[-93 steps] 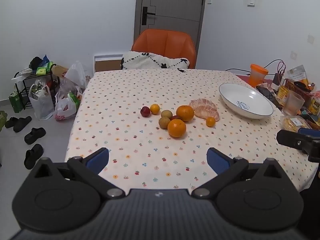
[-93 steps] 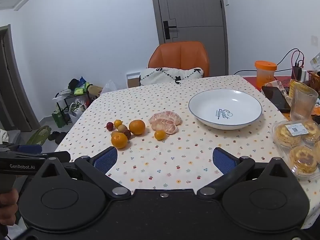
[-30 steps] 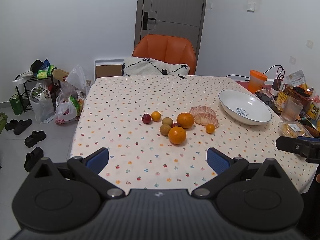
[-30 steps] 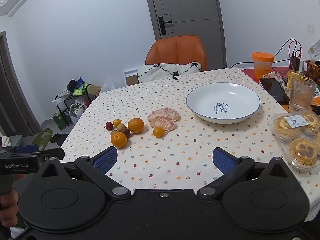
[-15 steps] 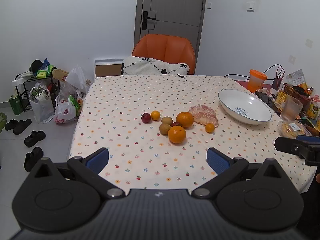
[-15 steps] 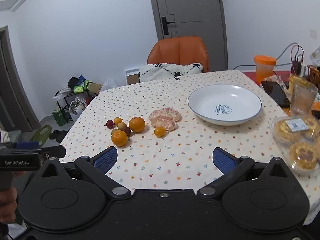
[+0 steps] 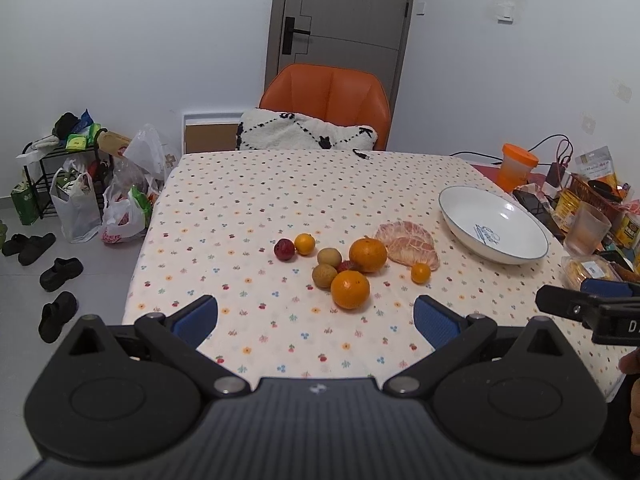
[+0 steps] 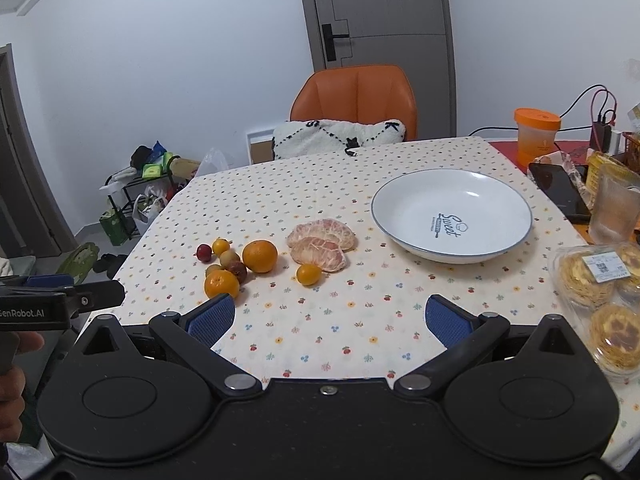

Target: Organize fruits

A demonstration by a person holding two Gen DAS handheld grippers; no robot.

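A cluster of fruit lies mid-table: two oranges [image 7: 351,289] [image 7: 368,255], brown longans [image 7: 324,275], a dark red plum [image 7: 284,249], small kumquats [image 7: 305,243] [image 7: 421,273] and peeled pomelo pieces [image 7: 412,242]. An empty white plate [image 7: 494,224] sits to the right. My left gripper [image 7: 316,316] is open near the table's front edge, short of the fruit. In the right wrist view the oranges [image 8: 260,255], pomelo [image 8: 320,242] and plate [image 8: 452,214] lie ahead of my open right gripper [image 8: 328,316], which holds nothing.
An orange chair [image 7: 326,104] with a white cushion stands at the far end. Egg tarts in a clear box [image 8: 600,300], a glass [image 8: 616,208], a phone and an orange cup [image 8: 536,136] crowd the right side. Bags and shoes lie on the floor at left [image 7: 80,216].
Both views have shifted only slightly; the fruit and plate lie where they were. Both grippers remain open and empty.
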